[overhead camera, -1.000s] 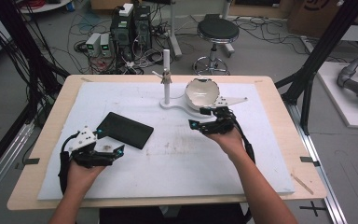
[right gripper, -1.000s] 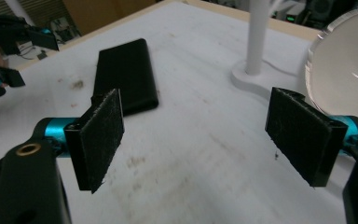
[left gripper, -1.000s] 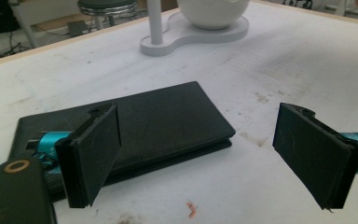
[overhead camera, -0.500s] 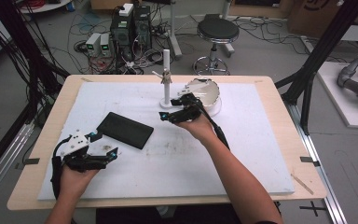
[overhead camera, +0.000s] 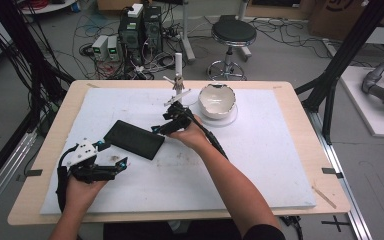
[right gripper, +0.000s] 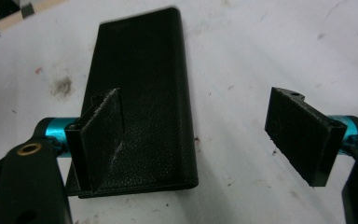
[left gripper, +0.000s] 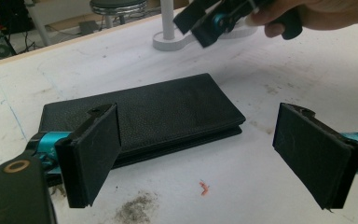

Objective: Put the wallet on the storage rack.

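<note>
A flat black leather wallet [overhead camera: 134,139] lies closed on the white mat, left of centre. My left gripper [overhead camera: 111,164] rests near the front left, just short of the wallet [left gripper: 144,114], jaws wide apart and empty [left gripper: 198,156]. My right gripper [overhead camera: 164,124] hovers at the wallet's right end, held by a hand reaching across from the right. It is open [right gripper: 200,135], with the wallet [right gripper: 140,98] under its left jaw and bare mat under the right one.
A white bowl [overhead camera: 217,99] sits on a white base at the back centre, beside a white upright post [overhead camera: 178,70]. The white mat [overhead camera: 270,150] covers a wooden table [overhead camera: 330,165]. A dirt smudge [left gripper: 135,212] lies near the left gripper.
The right gripper has swung left from the bowl to the wallet's right end. The left gripper has drawn back slightly toward the front left.
</note>
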Tool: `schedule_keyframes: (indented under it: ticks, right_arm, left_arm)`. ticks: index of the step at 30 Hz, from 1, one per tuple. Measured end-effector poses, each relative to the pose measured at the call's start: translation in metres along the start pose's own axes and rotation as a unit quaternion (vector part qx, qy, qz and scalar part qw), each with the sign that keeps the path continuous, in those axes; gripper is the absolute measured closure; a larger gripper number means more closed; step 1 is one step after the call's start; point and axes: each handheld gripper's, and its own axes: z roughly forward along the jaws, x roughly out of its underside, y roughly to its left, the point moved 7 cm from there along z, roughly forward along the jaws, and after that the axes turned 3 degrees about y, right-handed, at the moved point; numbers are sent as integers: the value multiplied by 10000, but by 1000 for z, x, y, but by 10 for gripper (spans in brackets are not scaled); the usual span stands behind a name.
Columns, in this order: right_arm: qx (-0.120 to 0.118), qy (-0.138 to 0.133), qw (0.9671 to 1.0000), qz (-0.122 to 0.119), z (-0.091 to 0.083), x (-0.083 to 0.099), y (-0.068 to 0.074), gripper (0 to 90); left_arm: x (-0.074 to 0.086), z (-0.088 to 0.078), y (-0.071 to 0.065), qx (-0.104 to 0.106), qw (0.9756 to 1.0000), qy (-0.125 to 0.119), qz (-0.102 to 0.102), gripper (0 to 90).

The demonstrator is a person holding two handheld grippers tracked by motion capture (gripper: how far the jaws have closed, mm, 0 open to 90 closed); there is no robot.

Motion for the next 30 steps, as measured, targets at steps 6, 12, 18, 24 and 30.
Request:
schedule_keyframes:
  ticks: [6,12,18,24,30]
  right_arm:
    - [-212,385,9989,-136,27,8,4,206]
    - [-404,660,9968,206,42,21,1,271]
    - [-681,691,9949,271,40,22,3,410]
    - [-979,647,9919,485,40,24,4,515]
    - [-926,669,9924,459,38,23,4,619]
  left_arm:
    - [0,1,1,-20,10000,7,-24,150]
    - [1,1,2,-8,10000,29,-50,150]
    - [1,1,0,7,10000,30,-22,150]
    - [0,1,-1,15,10000,5,-14,150]
    - [0,1,-2,32,10000,14,9,150]
